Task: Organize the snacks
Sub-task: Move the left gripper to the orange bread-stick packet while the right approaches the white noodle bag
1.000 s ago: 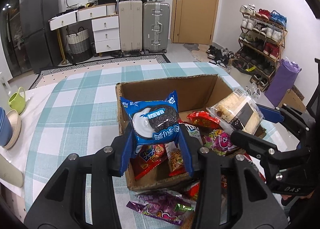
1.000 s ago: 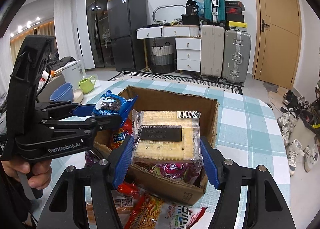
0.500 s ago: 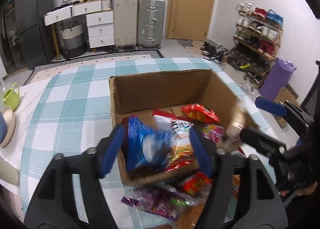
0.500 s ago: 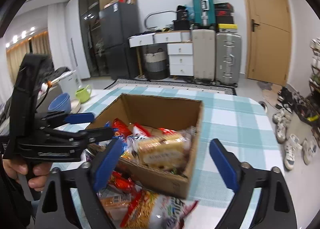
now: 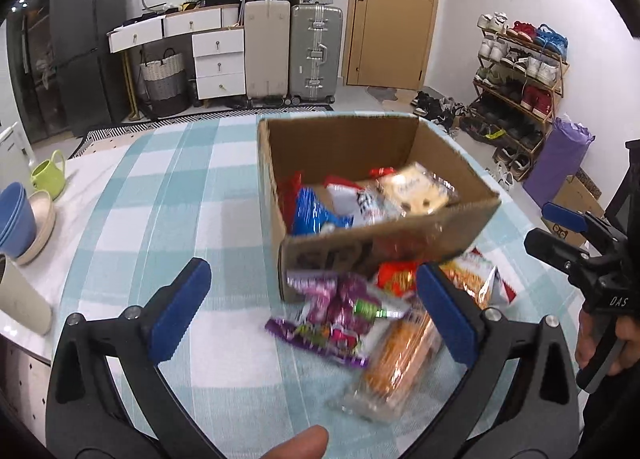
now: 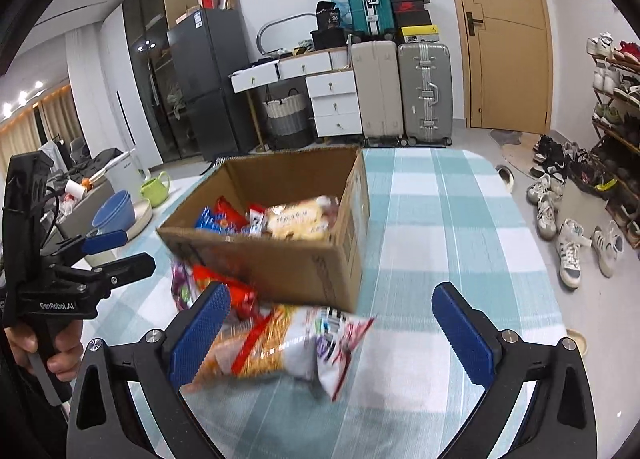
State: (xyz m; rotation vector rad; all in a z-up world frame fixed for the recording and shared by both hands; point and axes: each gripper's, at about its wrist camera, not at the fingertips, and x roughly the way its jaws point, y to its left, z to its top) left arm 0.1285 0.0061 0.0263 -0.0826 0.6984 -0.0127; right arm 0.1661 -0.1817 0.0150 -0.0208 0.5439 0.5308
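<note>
Both my grippers gape empty: the left gripper (image 5: 312,299), its jaws just opened wide, and the right gripper (image 6: 330,323). The cardboard box (image 5: 384,243) hides most of the snacks inside; I make out a blue packet (image 5: 316,215) and a pale cracker pack (image 5: 416,191). Blurred loose packets (image 5: 336,311) lie on the checked tablecloth (image 5: 168,195) before it.

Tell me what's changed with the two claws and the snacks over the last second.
Both claws let go: the left claw dropped the blue cookie pack into the cardboard box, the right claw dropped the clear cracker pack there. Both have just been opening, now empty, and drew back. The purple candy bag stays outside.
</note>
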